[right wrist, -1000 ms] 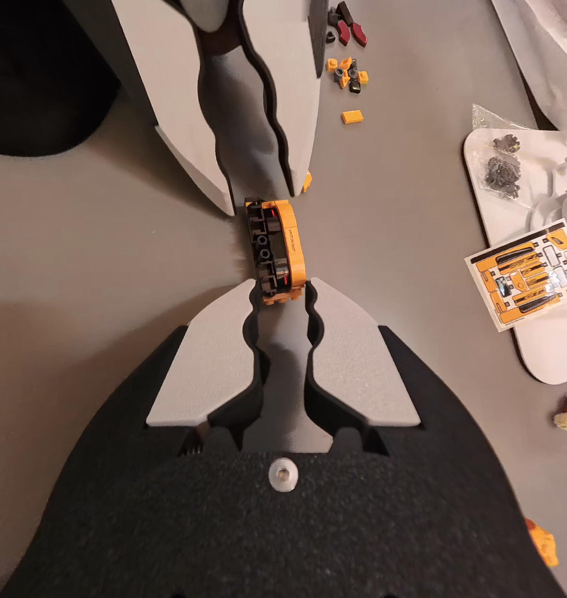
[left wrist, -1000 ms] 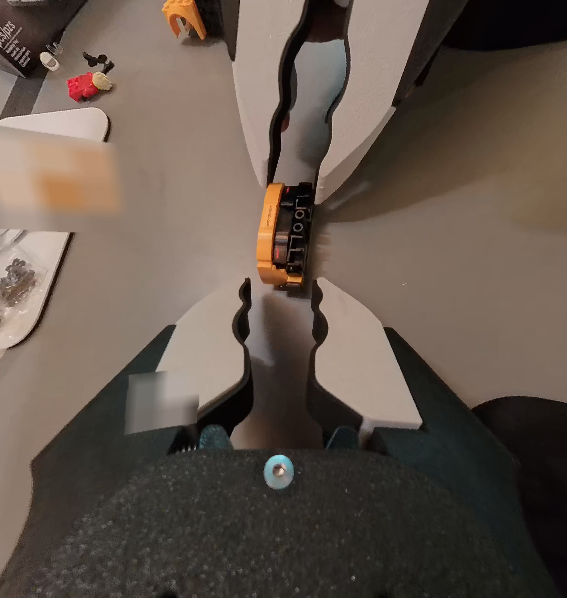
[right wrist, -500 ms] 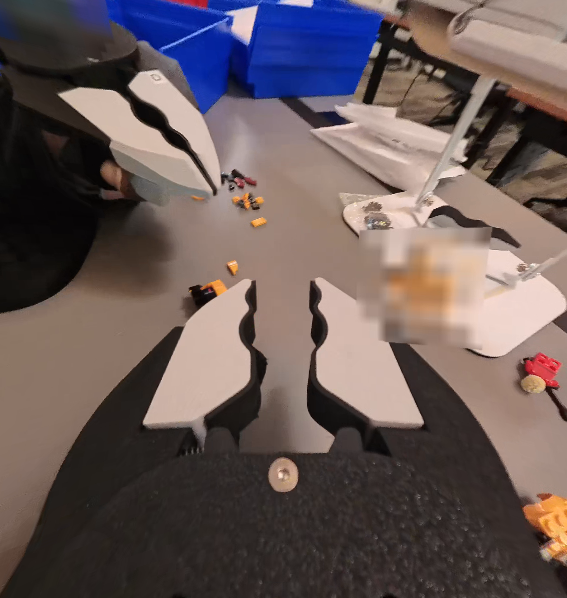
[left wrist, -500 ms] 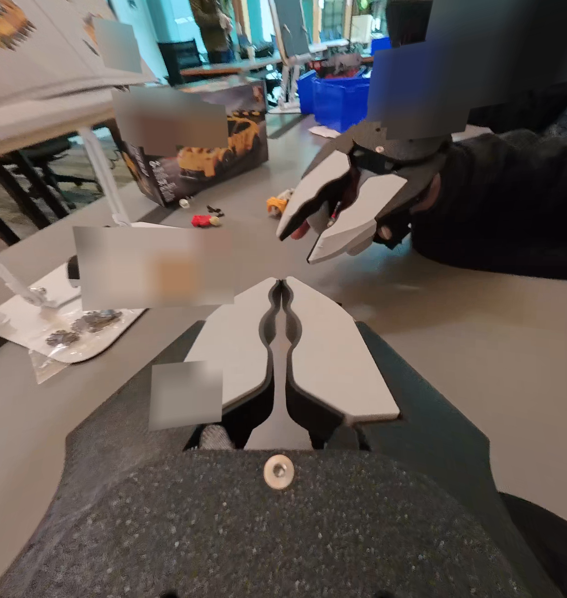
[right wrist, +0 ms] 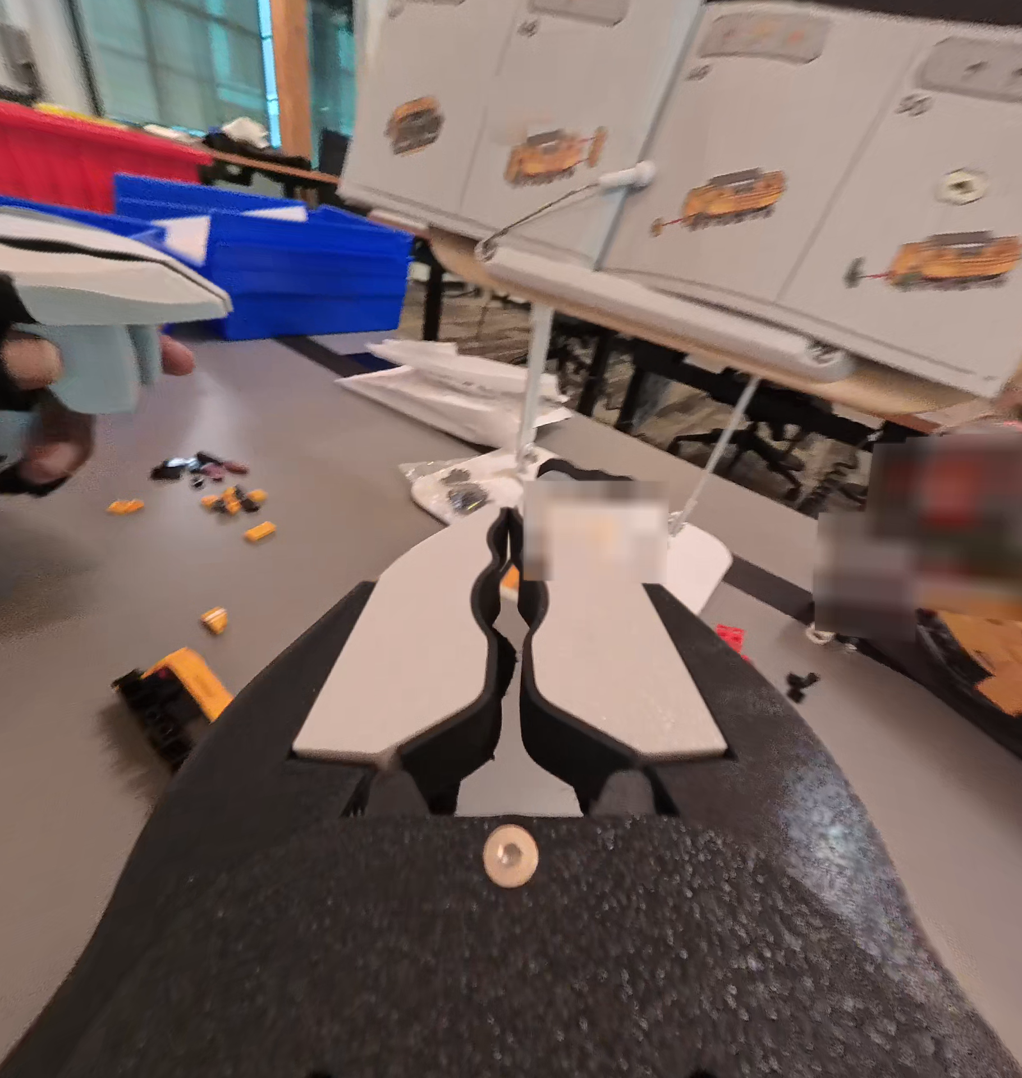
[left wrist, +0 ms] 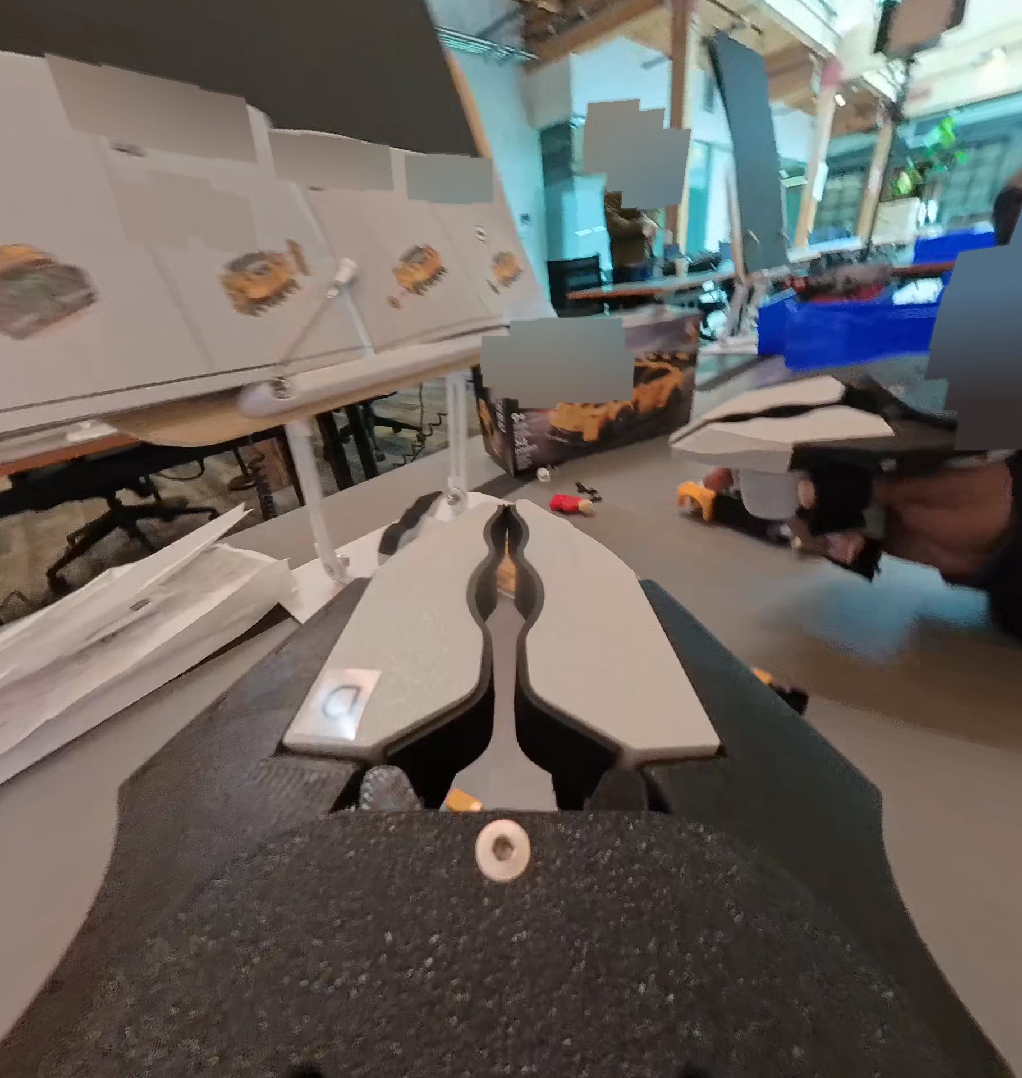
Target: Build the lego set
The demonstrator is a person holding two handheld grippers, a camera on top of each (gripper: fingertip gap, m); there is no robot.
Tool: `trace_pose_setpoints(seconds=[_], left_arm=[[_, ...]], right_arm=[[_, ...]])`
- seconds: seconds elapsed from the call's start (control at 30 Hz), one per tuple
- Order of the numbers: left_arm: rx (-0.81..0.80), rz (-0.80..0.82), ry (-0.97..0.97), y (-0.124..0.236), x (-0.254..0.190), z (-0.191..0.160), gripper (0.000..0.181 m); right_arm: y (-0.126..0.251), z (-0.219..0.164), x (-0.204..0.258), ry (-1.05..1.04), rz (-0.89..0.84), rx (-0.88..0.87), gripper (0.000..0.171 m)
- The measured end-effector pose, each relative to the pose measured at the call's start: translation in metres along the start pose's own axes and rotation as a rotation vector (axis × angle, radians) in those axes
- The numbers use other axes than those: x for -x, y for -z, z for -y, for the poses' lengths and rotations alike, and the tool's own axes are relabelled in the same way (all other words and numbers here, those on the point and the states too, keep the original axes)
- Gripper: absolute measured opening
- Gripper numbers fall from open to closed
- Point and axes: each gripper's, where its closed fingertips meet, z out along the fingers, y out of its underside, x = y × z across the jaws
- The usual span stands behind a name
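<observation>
My left gripper is shut, holds no brick, and is raised and pointed at the open instruction booklet on its stand. My right gripper is also shut with nothing held, facing the same booklet. The orange-and-black lego assembly lies on the grey table left of my right gripper, free of both. It peeks out beside my left gripper. Each gripper shows in the other's view: the right one and the left one.
Loose orange and dark pieces lie on the table, with single orange bricks nearer. The stand's white base, paper bags, the lego box, a red piece, blue bins and a tray of orange parts surround the work area. Left tips to right tips: about 15 cm.
Both grippers have let go of the assembly, risen from the table and tilted up toward the booklet. Both have shut. The assembly stays on the table.
</observation>
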Motion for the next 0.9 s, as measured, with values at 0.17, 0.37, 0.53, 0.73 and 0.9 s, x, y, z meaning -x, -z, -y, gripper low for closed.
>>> trace_pose_setpoints(seconds=[0.17, 0.37, 0.53, 0.73, 0.9], left_arm=[[-0.056, 0.139, 0.075, -0.014, 0.043, 0.029, 0.000], [-0.141, 0.264, 0.104, -0.037, 0.087, 0.063, 0.000], [-0.197, 0.311, 0.040, -0.037, 0.094, 0.073, 0.000], [-0.134, 0.269, -0.083, -0.033, 0.079, 0.059, 0.000], [-0.134, 0.254, -0.094, -0.030, 0.072, 0.060, 0.000]], right_arm=[[-0.005, 0.035, -0.038, -0.012, -0.161, -0.090, 0.004], [-0.041, 0.087, -0.079, 0.082, -0.225, -0.079, 0.039], [-0.075, 0.116, -0.123, 0.240, -0.281, -0.002, 0.061], [-0.101, 0.117, -0.148, 0.349, -0.324, 0.081, 0.077], [-0.108, 0.116, -0.187, 0.241, -0.314, 0.137, 0.083]])
